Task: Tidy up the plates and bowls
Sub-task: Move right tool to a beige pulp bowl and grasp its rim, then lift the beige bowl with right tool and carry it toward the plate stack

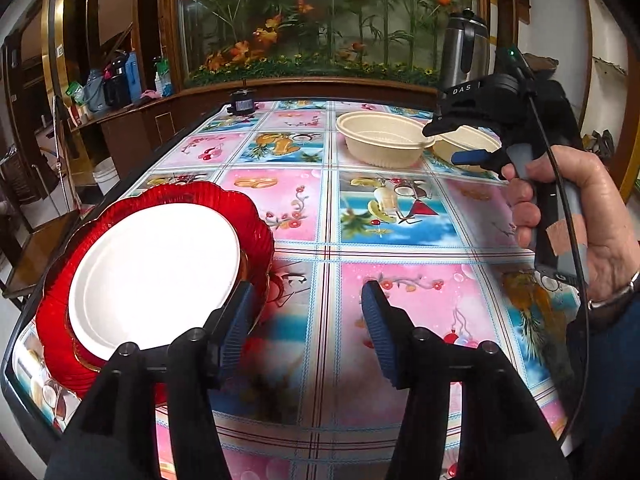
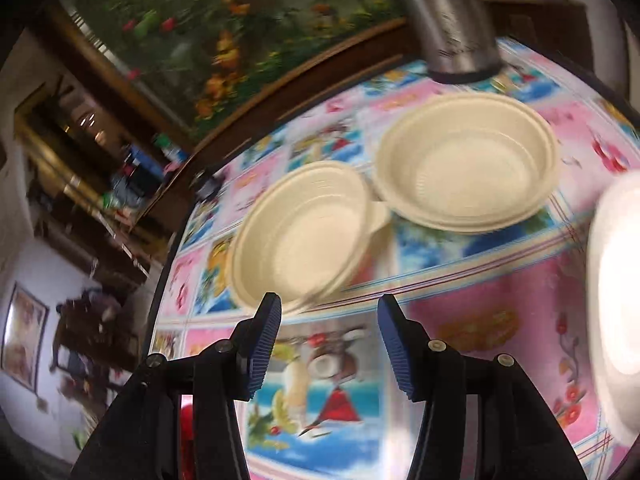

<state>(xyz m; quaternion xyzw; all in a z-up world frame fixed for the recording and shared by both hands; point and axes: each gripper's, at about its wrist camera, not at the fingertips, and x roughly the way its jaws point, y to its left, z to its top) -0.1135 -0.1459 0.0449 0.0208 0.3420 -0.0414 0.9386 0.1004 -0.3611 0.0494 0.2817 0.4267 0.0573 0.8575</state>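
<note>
Left gripper (image 1: pixel 308 320): jaws apart, nothing between them, left pad just beside the rim of the red plate (image 1: pixel 256 224). White plate (image 1: pixel 156 276) sits on the red one at the bench (image 1: pixel 400 240) near-left edge. Right gripper (image 2: pixel 328 340): jaws apart, empty, over the patterned cloth. Two cream bowls (image 2: pixel 300 236) (image 2: pixel 468 164) just ahead, side by side, rims touching or overlapping. Steel flask (image 2: pixel 452 28) behind them.
</note>
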